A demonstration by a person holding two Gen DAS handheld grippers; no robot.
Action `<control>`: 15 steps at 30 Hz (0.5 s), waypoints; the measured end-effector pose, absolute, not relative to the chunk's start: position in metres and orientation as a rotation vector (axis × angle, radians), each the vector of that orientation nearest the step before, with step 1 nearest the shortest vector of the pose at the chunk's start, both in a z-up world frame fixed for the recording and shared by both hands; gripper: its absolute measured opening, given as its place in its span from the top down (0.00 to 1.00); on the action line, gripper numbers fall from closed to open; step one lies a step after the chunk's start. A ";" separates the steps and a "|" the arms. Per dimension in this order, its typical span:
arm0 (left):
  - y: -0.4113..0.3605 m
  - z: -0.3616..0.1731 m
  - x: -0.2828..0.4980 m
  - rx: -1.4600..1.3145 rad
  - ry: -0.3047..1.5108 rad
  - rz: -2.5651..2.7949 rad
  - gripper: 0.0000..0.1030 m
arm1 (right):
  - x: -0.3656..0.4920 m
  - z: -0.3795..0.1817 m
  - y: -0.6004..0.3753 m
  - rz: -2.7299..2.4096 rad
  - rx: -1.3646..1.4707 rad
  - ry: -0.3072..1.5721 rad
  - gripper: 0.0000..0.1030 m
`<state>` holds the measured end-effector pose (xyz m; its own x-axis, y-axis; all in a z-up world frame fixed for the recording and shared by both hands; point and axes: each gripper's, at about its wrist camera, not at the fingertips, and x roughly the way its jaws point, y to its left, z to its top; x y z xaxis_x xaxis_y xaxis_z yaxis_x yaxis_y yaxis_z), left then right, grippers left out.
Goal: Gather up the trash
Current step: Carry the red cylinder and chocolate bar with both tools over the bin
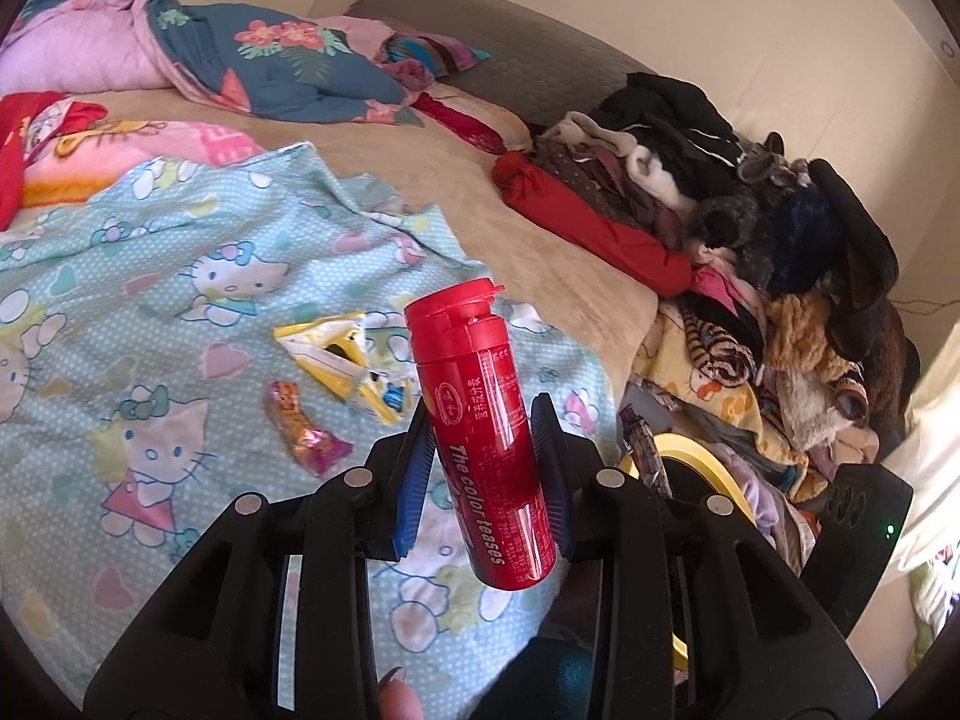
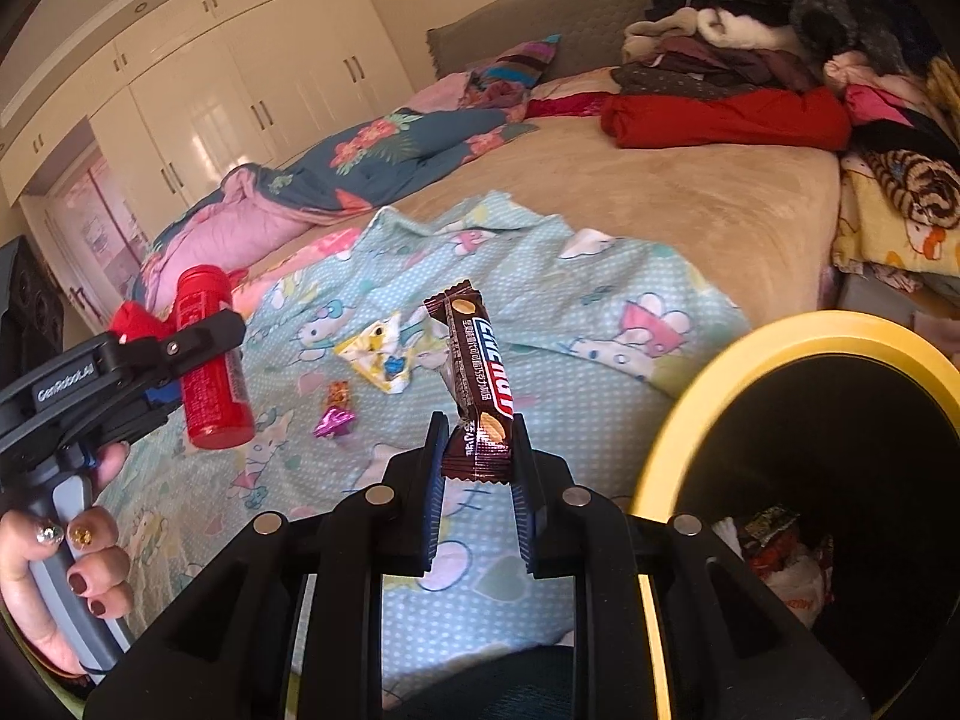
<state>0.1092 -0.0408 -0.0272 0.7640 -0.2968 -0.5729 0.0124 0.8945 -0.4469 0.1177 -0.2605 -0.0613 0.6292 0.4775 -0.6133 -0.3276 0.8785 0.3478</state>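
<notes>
Left gripper (image 1: 483,426) pinches red bottle (image 1: 483,438); right gripper (image 2: 477,438) pinches chocolate wrapper (image 2: 477,384) beside yellow-rimmed bin (image 2: 708,372). Two wrappers (image 2: 378,354) lie left of the bin.

Red bottle (image 1: 489,450) reads "The color teases"; left claw (image 2: 180,354) arm apparently "GenRobot.AI".

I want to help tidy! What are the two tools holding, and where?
Left tool: red tube, gripped mid-body. Right tool: brown snack wrapper, gripped at its lower end.
</notes>
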 end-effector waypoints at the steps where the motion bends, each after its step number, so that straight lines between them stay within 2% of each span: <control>1: -0.044 -0.027 0.109 -0.435 0.686 -0.180 0.75 | 0.116 -0.061 -0.265 0.456 0.217 0.759 0.81; 15: -0.086 -0.024 0.107 -0.376 0.699 -0.252 0.75 | 0.111 -0.057 -0.319 0.369 0.273 0.730 0.81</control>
